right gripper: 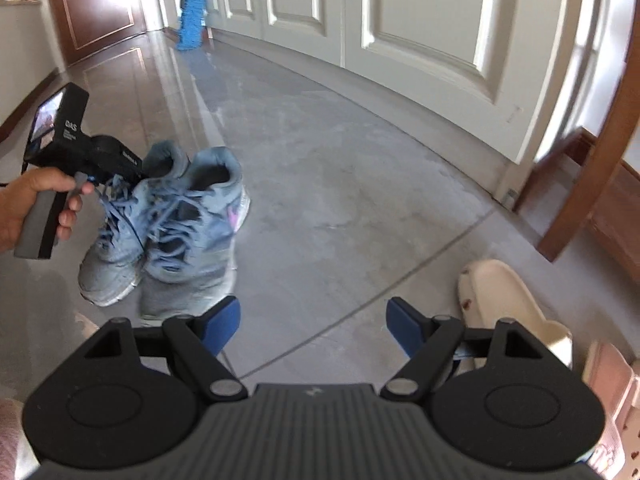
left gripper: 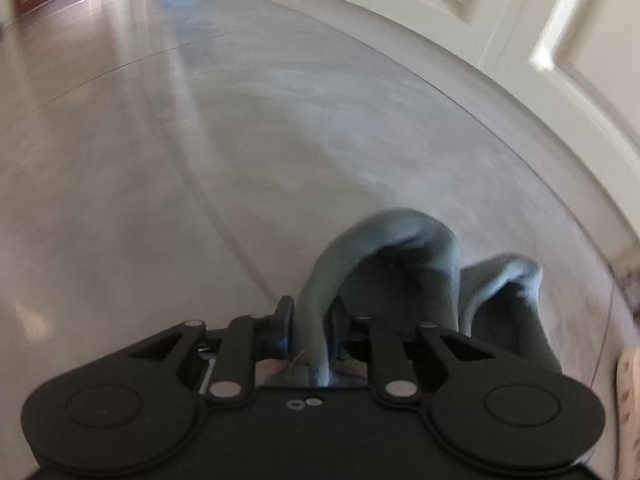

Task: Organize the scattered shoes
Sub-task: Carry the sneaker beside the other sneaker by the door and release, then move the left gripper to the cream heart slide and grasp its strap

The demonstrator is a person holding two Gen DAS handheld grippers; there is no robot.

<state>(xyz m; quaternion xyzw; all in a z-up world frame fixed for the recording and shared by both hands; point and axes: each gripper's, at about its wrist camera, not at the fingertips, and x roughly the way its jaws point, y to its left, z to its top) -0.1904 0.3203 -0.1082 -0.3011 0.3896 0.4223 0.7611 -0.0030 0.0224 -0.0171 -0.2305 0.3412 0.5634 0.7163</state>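
my left hand-held gripper (left gripper: 310, 330) clamps the grey-blue sneakers (right gripper: 168, 220) above open floor (right gripper: 360, 200); right hand-held gripper (right gripper: 314, 326) gapes beside a cream slipper (right gripper: 504, 292).

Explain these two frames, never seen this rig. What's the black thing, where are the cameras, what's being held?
No robot arm here: a person carries a handheld two-finger gripper in each hand, each with a fisheye camera looking along its fingers. The left wrist view shows the left gripper shut on the collar of a grey-blue sneaker. The right wrist view shows the right gripper open and empty above the floor, with the person's left hand carrying the sneaker pair. A cream slipper lies on the floor to the right, by a pink item I cannot identify.
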